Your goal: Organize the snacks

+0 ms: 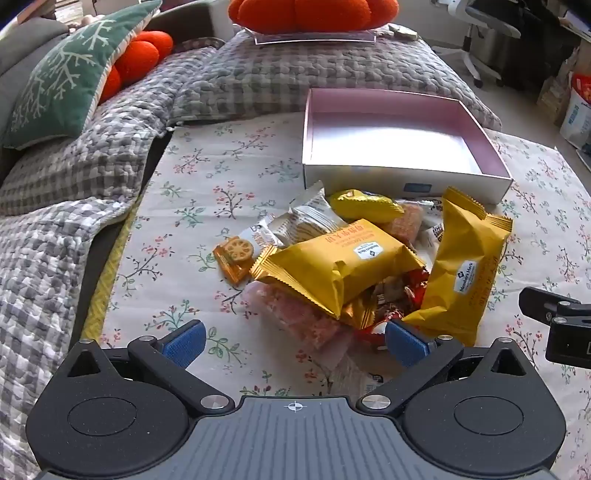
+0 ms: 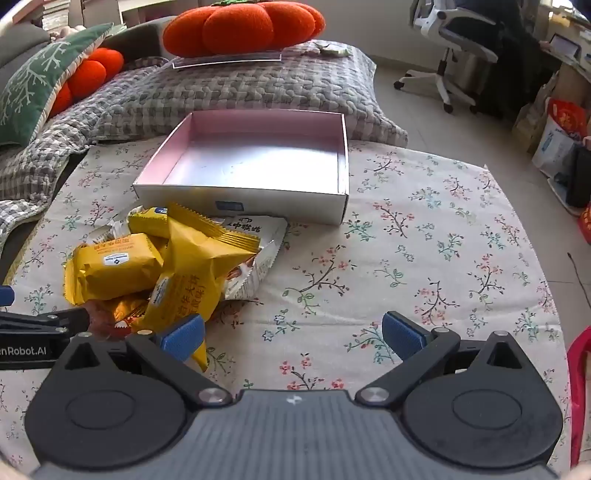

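A pile of snack packets lies on the floral tablecloth in front of an empty pink-lined box (image 1: pixel 399 136), also in the right wrist view (image 2: pixel 258 155). The pile holds yellow packets (image 1: pixel 340 266) (image 1: pixel 461 273) (image 2: pixel 114 266) (image 2: pixel 195 269), a pink translucent packet (image 1: pixel 303 321), a small orange lotus-root packet (image 1: pixel 234 256) and silver-white packets (image 1: pixel 310 218) (image 2: pixel 258 240). My left gripper (image 1: pixel 295 341) is open, just short of the pile. My right gripper (image 2: pixel 293 338) is open and empty to the right of the pile, its left pad (image 2: pixel 183 338) beside a yellow packet.
A grey checked blanket (image 1: pixel 258 77) covers a sofa behind the table, with a green cushion (image 1: pixel 62 77) and orange pumpkin cushions (image 2: pixel 240 26). An office chair (image 2: pixel 454 37) and bags (image 2: pixel 561 136) stand on the floor at right. The cloth (image 2: pixel 424 258) right of the pile is bare.
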A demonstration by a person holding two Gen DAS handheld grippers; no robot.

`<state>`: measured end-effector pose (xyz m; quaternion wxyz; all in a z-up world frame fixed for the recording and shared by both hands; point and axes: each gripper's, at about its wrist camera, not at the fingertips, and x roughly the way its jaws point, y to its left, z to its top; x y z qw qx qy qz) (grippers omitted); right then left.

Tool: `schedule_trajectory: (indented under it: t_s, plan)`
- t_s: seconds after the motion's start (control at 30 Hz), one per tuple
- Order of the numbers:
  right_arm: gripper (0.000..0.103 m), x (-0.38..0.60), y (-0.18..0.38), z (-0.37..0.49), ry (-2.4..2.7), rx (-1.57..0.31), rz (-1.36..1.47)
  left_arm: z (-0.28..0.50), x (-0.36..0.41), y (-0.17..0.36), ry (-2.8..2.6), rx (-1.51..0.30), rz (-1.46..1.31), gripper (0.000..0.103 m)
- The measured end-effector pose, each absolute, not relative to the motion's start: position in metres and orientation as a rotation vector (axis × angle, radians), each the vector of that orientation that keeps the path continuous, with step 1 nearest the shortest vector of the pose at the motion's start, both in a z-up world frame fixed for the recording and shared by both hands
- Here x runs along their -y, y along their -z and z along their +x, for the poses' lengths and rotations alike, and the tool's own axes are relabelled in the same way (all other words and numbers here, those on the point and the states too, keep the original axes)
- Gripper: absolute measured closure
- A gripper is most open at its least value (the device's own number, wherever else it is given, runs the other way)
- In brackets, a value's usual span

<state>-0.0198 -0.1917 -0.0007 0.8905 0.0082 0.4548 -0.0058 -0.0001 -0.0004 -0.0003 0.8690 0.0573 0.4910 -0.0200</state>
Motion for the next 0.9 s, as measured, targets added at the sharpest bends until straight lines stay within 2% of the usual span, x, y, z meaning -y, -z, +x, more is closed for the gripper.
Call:
schedule_trajectory:
  t_s: [0.9]
  plan:
    - [0.000,0.184,0.004,-0.019,-0.021,-0.966,-0.005,-0.001,0.007,0.006,0.050,-1.040,0.122,0.000]
